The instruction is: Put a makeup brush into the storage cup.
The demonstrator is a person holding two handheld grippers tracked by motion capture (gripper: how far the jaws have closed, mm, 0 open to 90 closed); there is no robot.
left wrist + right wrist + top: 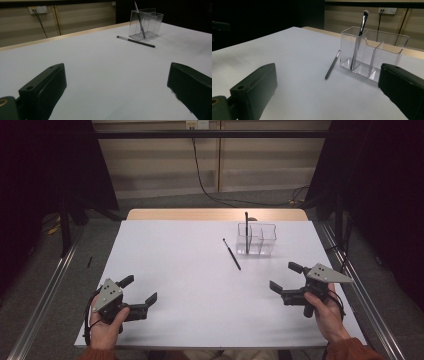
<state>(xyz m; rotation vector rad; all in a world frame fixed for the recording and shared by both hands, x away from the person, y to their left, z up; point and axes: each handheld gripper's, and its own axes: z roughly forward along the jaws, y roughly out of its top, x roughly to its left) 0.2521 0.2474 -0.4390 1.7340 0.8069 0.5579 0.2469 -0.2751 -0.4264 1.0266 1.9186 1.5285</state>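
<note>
A clear plastic organizer [256, 240] [145, 23] [373, 52] with compartments stands at the back right of the white table [200, 275]. One makeup brush [246, 231] [139, 18] [359, 35] stands upright in its left compartment. A second dark brush [231, 254] [136, 41] [332, 64] lies flat on the table just left of the organizer. My left gripper [140, 289] [115, 92] rests near the front left corner, open and holding nothing. At the front right, my right gripper [285, 277] [327, 92] is open too, with nothing between its jaws, a short way in front of the organizer.
A wooden strip [215, 214] borders the table's far edge. Metal rails [45, 295] run along both sides on the floor. A wall socket with a black cable [200, 165] hangs behind the table.
</note>
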